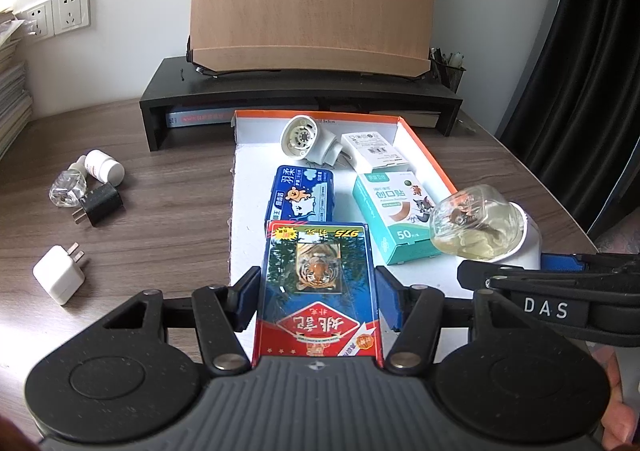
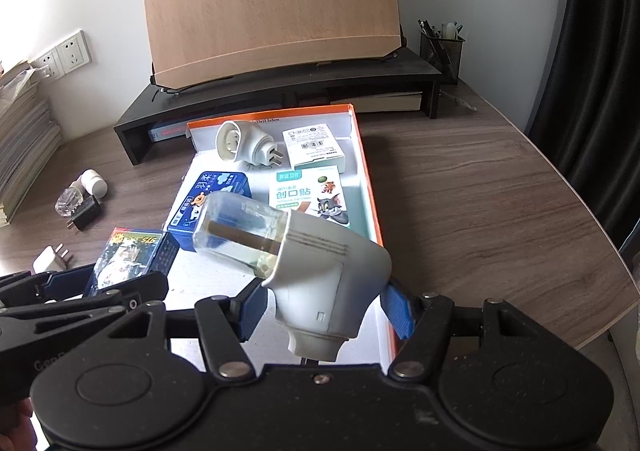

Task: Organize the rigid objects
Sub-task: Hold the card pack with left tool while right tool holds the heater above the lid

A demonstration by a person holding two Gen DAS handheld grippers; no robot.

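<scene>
On the wooden tabletop (image 1: 168, 235), your left claw (image 1: 318, 291) grips the tiger card box (image 1: 318, 283) and your right claw (image 2: 322, 307) the white repellent plug-in (image 2: 320, 271) over the orange-rimmed tray (image 2: 370, 187), chargers and bottles cluttering the left edge.

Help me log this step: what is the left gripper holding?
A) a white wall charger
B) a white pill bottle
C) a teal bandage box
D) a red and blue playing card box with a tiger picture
D: the left gripper has its blue pads pressed on both sides of the red and blue playing card box with a tiger picture.
</scene>
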